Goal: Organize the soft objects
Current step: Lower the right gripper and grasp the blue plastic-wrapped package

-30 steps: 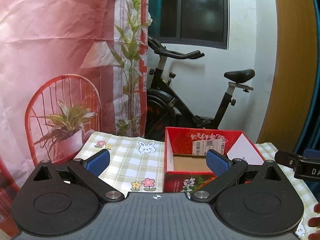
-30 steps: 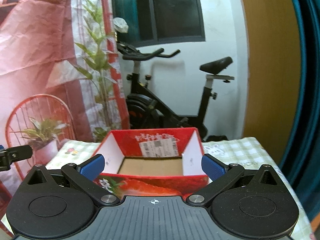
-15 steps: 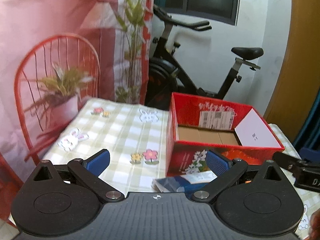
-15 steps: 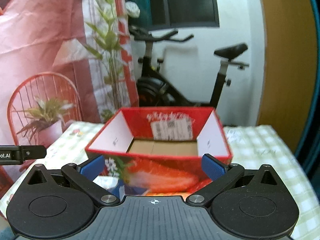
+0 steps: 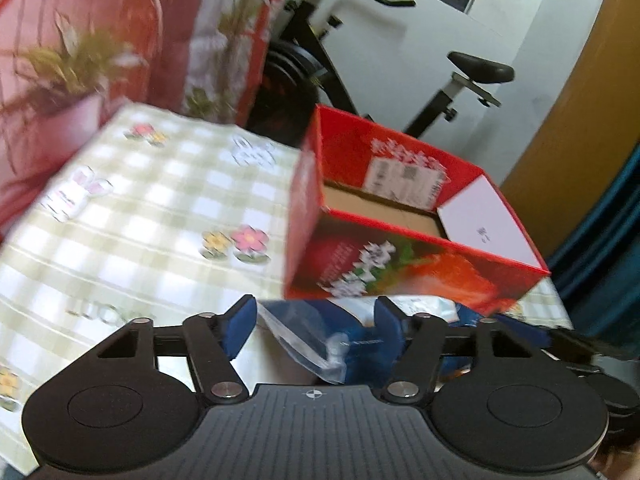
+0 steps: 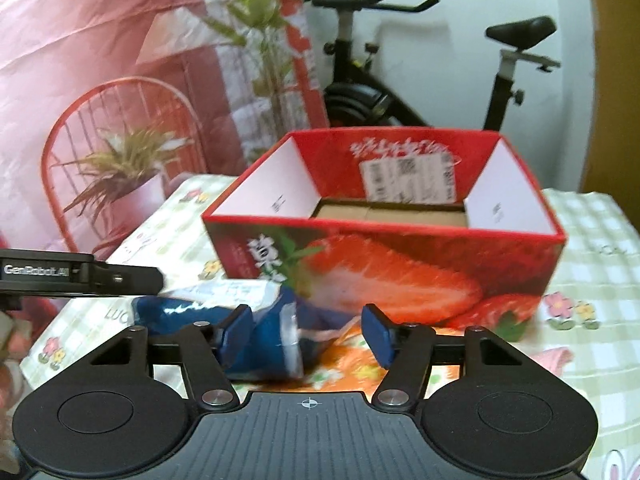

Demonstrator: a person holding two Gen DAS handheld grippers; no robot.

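Both sets of jaws are closing right now, roughly half open, and neither is pressing on anything as far as I can see. On the left gripper [image 5: 314, 330] a blue soft pack [image 5: 352, 340] with a clear crinkly edge sits between the blue pads, close to the right-hand one, though motion blur makes it hard to say if it touches. On the right gripper [image 6: 306, 334] the same kind of blue pack [image 6: 266, 334] lies across the left pad and into the gap, with an orange flowery pack [image 6: 348, 354] under the middle; the right-hand pad looks clear of both.

All this stuff lies on the table [image 5: 140, 232], which has a green checked cloth with flower and bunny stickers, just in front of the red strawberry box [image 6: 384, 280]. The box is open on top and I only see bare cardboard at the bottom. A pink soft thing [image 6: 554, 358] pokes in at the right of the right wrist view. An exercise bike [image 6: 400, 80] stands behind the table.
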